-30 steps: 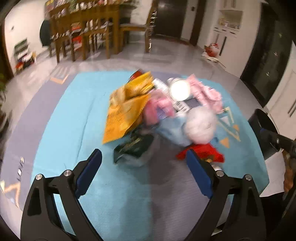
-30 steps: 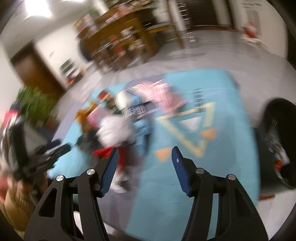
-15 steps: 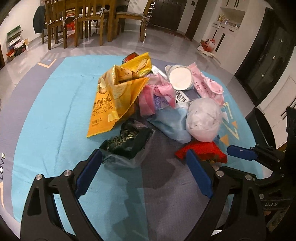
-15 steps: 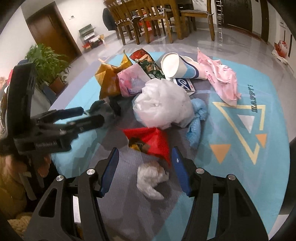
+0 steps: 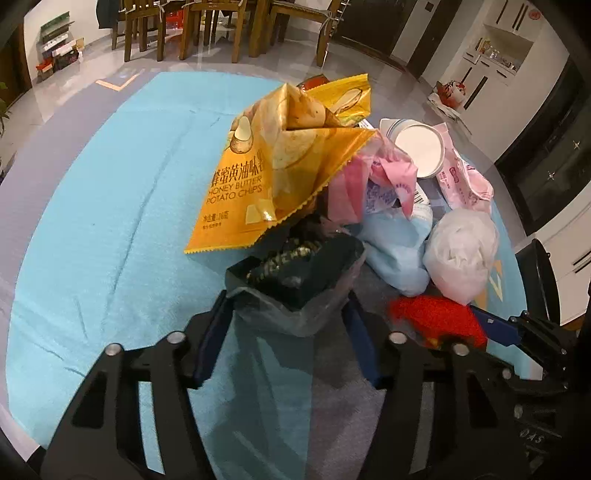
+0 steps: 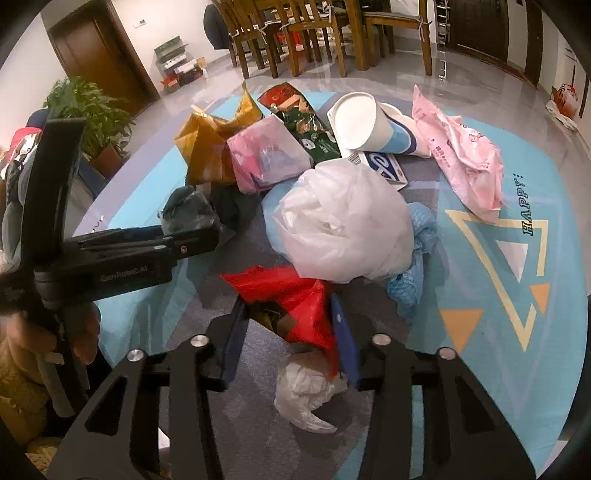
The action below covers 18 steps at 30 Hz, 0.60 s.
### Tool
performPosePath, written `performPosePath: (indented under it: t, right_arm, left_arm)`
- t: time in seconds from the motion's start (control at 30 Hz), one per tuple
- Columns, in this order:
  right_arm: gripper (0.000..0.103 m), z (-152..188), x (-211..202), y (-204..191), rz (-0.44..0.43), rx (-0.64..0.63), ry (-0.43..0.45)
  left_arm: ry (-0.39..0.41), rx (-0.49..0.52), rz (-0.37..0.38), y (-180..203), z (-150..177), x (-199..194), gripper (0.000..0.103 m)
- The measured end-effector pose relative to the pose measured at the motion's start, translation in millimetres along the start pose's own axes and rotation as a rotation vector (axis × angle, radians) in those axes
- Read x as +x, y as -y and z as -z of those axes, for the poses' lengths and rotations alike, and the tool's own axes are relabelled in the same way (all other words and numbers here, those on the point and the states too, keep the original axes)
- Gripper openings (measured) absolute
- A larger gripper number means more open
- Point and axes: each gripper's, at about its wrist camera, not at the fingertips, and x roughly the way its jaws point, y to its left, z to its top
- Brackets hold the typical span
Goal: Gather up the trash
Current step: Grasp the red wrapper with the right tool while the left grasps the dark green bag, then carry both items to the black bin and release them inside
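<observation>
A pile of trash lies on a blue round rug (image 5: 110,206). My left gripper (image 5: 286,332) is shut on a clear plastic bag with dark contents (image 5: 295,280), also seen in the right wrist view (image 6: 188,210). My right gripper (image 6: 288,332) is shut on a red wrapper (image 6: 295,295), which shows in the left wrist view (image 5: 436,317) too. Behind lie a yellow chip bag (image 5: 280,162), a pink bag (image 6: 269,155), a white plastic bag (image 6: 343,221), a blue crumpled bag (image 5: 395,247), a paper cup (image 6: 365,122) and a pink wrapper (image 6: 461,158).
A crumpled white tissue (image 6: 306,387) lies just under my right gripper. A black bin (image 5: 539,280) stands at the rug's right edge. Wooden chairs and a table (image 6: 314,33) stand behind the rug; a potted plant (image 6: 92,114) is at the left.
Both grippers moved forward into the pile and closed: the left one onto the clear bag with dark contents, the right one onto the red wrapper.
</observation>
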Motion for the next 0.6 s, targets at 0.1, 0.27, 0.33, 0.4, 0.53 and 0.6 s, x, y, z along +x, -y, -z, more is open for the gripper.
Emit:
performPosePath:
  t: [0.1, 0.27, 0.33, 0.4, 0.53, 0.6]
  right_arm:
    - [0.032, 1.4, -5.2, 0.1, -0.031, -0.001, 0.007]
    - [0.030, 4.8, -22.1, 0.3, -0.077, -0.006, 0.052]
    - [0.029, 3.7, -30.4, 1.8, -0.112, 0.005, 0.075]
    - [0.029, 3.1, -43.1, 2.5, -0.165, 0.020, 0.112]
    - [0.029, 1.3, -68.4, 10.1, -0.242, 0.058, 0.183]
    - [0.029, 1.2, -85.9, 21.3, -0.259, 0.096, 0.240]
  left_arm:
    - [0.005, -0.006, 0.032, 0.5, 2.1, -6.0, 0.049]
    - [0.016, -0.026, 0.080, -3.4, 5.7, -19.2, 0.046]
    - [0.033, -0.025, 0.085, -4.1, 8.7, -28.0, 0.046]
    - [0.054, -0.011, 0.096, -1.0, 12.4, -40.9, 0.046]
    - [0.092, 0.042, 0.112, 8.0, 16.9, -60.7, 0.046]
    - [0.103, 0.057, 0.120, 14.8, 18.5, -69.2, 0.046]
